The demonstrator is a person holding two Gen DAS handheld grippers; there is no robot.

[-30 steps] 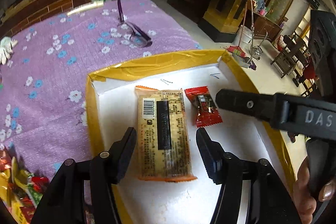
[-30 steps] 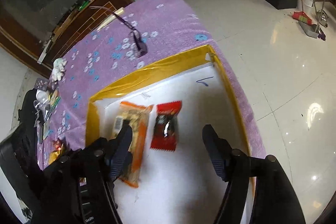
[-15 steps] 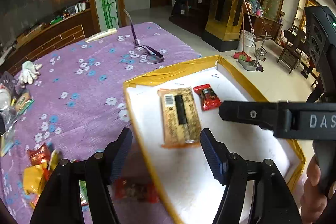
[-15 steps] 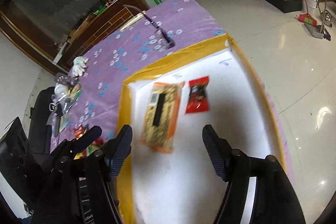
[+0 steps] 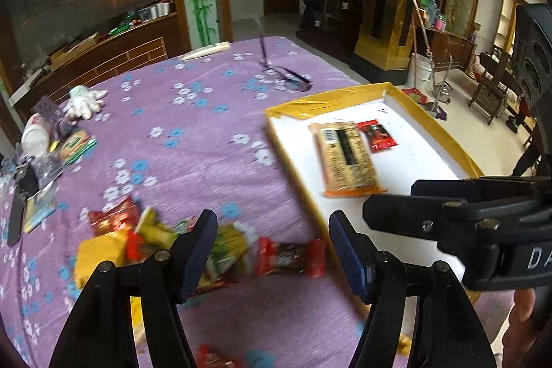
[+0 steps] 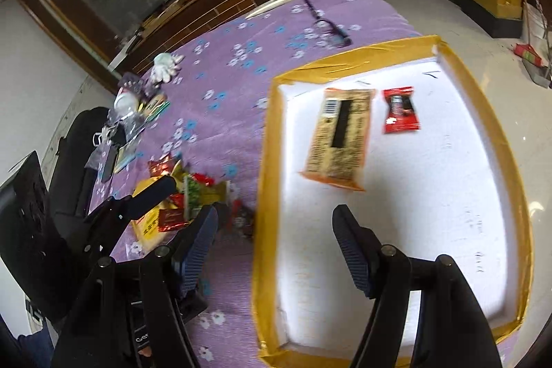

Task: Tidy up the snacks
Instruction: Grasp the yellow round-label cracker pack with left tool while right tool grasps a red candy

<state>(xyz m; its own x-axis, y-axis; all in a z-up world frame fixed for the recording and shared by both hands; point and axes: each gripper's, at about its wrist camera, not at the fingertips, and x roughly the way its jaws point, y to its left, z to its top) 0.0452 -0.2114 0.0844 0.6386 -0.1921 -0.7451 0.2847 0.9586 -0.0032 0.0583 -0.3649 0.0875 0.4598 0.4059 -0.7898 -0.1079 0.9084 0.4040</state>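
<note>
A white tray with a yellow taped rim [image 5: 293, 157] [image 6: 265, 161] lies on the purple flowered tablecloth. In it lie a long orange-edged cracker pack [image 5: 346, 157] [image 6: 339, 137] and a small red snack packet [image 5: 376, 135] [image 6: 400, 109]. A pile of loose snack packets [image 5: 165, 237] [image 6: 176, 192] lies on the cloth left of the tray, with a red-ended bar [image 5: 289, 257] nearest the rim. My left gripper [image 5: 272, 250] is open and empty above this pile. My right gripper [image 6: 276, 240] is open and empty over the tray's left rim.
Purple-framed glasses [image 5: 286, 76] [image 6: 331, 30] lie beyond the tray. A white glove [image 5: 82, 99] [image 6: 165, 66], a white cup [image 5: 34, 135] and more wrappers sit at the table's far left. The right gripper's body [image 5: 483, 223] crosses the left wrist view.
Both grippers have pulled back and swung left, away from the two snacks in the tray. The left one now hangs over the loose snack pile. Both stay open.
</note>
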